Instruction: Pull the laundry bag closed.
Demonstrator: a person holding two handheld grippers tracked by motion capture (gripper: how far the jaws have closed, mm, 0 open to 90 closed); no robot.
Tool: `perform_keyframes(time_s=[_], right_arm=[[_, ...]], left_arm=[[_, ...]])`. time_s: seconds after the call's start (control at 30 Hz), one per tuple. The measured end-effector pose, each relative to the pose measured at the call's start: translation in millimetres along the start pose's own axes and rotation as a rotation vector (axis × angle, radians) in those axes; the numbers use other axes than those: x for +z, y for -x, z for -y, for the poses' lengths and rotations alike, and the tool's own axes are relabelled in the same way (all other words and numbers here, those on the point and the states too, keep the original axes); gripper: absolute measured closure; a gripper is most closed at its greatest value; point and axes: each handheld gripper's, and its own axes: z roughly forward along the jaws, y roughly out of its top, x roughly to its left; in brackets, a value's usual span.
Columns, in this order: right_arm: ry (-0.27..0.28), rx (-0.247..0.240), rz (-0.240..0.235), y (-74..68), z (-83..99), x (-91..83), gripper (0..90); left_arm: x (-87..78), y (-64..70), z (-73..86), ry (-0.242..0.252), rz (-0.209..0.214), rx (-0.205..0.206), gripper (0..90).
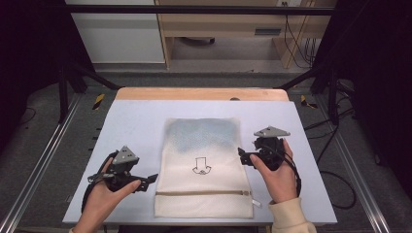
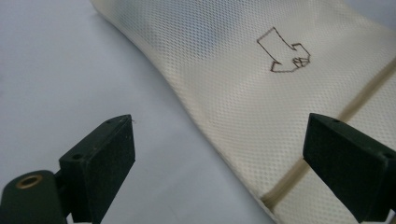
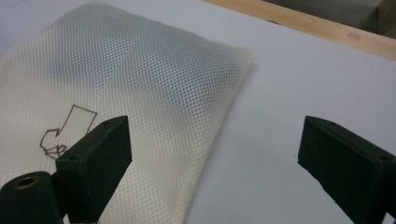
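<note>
On the table [image 1: 136, 121] lies a zipped mesh laundry bag [image 1: 204, 145]. Left gripper [image 1: 148, 180] and right gripper [image 1: 241, 154] flank it, both jaws spread, empty.

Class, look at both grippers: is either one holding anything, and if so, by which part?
Nothing is held. The left gripper and the right gripper both stand open beside the cream mesh zip bag lying flat on the table, each jaw clear of the fabric.

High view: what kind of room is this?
Probably a lab or workshop set up for recording. A mesh bag lies on a grey table framed by black metal bars, with cables and plain wooden furniture behind.
</note>
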Motion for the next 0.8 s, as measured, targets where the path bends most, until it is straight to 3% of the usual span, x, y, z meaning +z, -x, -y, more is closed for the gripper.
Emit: perform_keyframes(time_s=[0.17,0.3,0.37,0.53,0.8], right_arm=[[0.008,0.016,0.012,8.0,-16.7,0.0,9.7],[-0.009,0.024,0.025,13.3,-19.9,-1.8,9.5],[-0.007,0.034,0.025,16.4,-17.0,-2.5,9.5],[-0.028,0.039,0.015,24.1,-4.8,0.2,9.8],[-0.063,0.090,0.027,39.2,23.5,4.6,10.0]], left_arm=[[-5.7,-18.4,-7.5,0.004,-0.036,-0.025,8.2],[-8.6,-31.4,-8.4,-0.005,-0.067,-0.037,8.5],[-7.7,-35.6,-6.7,-0.026,-0.066,-0.042,8.4],[0.7,-40.2,0.9,-0.115,-0.103,0.016,8.6],[0.9,-52.5,15.0,-0.105,-0.121,-0.013,8.4]])
